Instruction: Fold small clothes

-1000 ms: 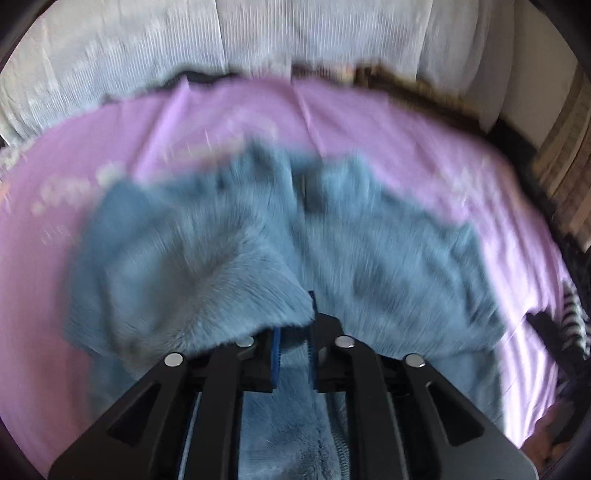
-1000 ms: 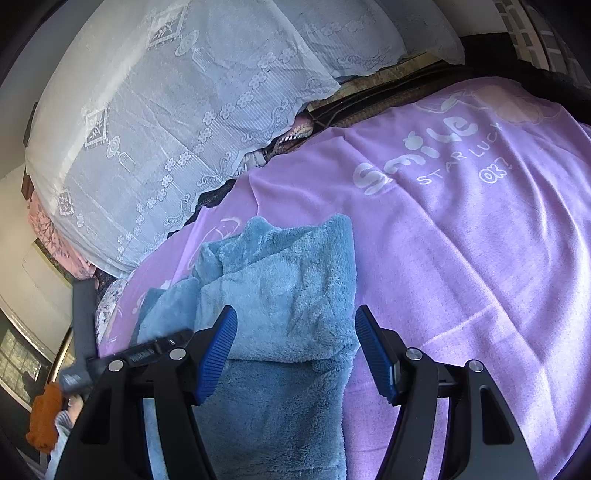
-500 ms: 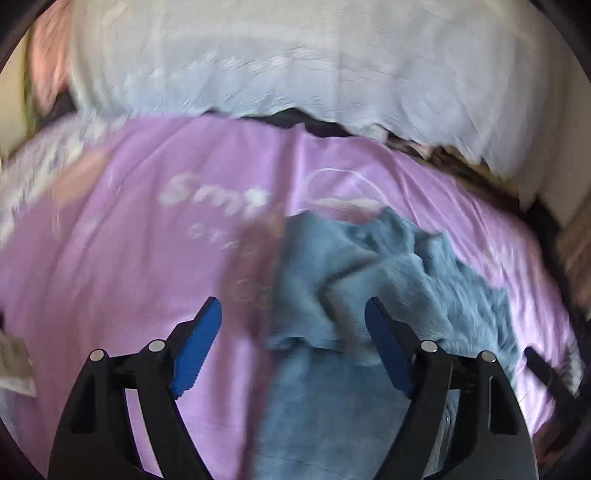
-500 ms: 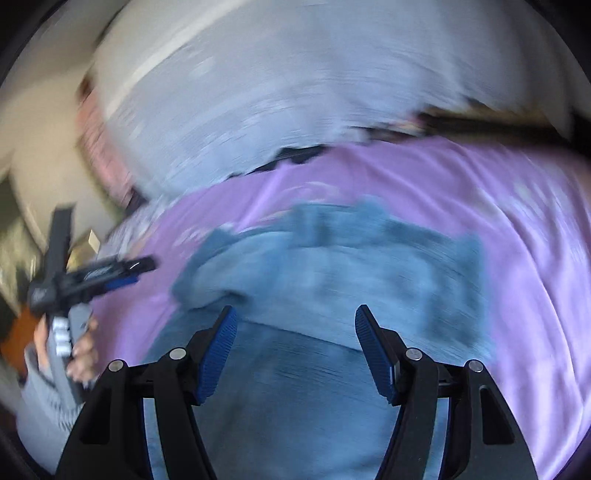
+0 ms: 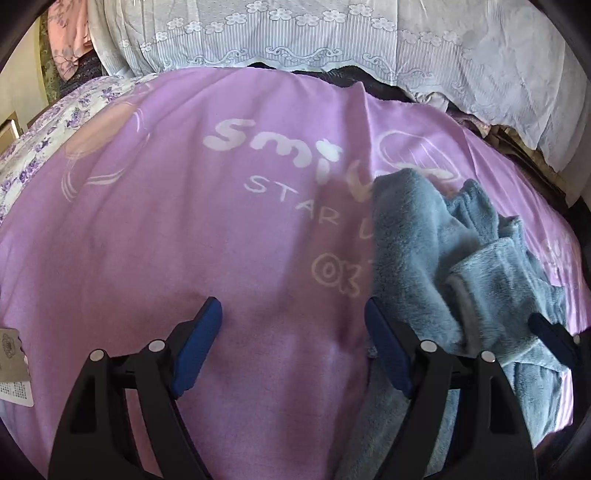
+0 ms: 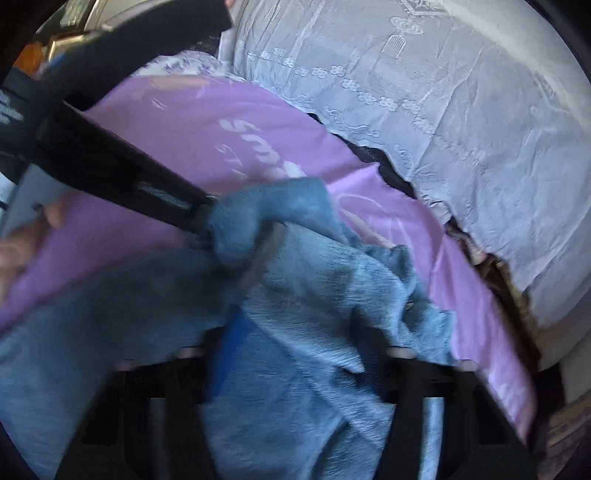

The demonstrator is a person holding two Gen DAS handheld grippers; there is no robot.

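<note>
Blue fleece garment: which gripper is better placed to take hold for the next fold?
Probably right. The right gripper is over the blue fleece garment; the left gripper frames mostly bare purple sheet, garment at its right finger.

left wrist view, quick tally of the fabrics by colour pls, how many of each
Purple: 1, the printed sheet
Blue: 1, the fleece garment
White lace: 1, the cover behind
Floral purple-and-white: 1, the cloth at left
Pink: 1, the cloth at top left
Total: 5

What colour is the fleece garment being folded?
Dusty blue fleece garment, clearest in the left wrist view, lying on the purple printed sheet.
</note>
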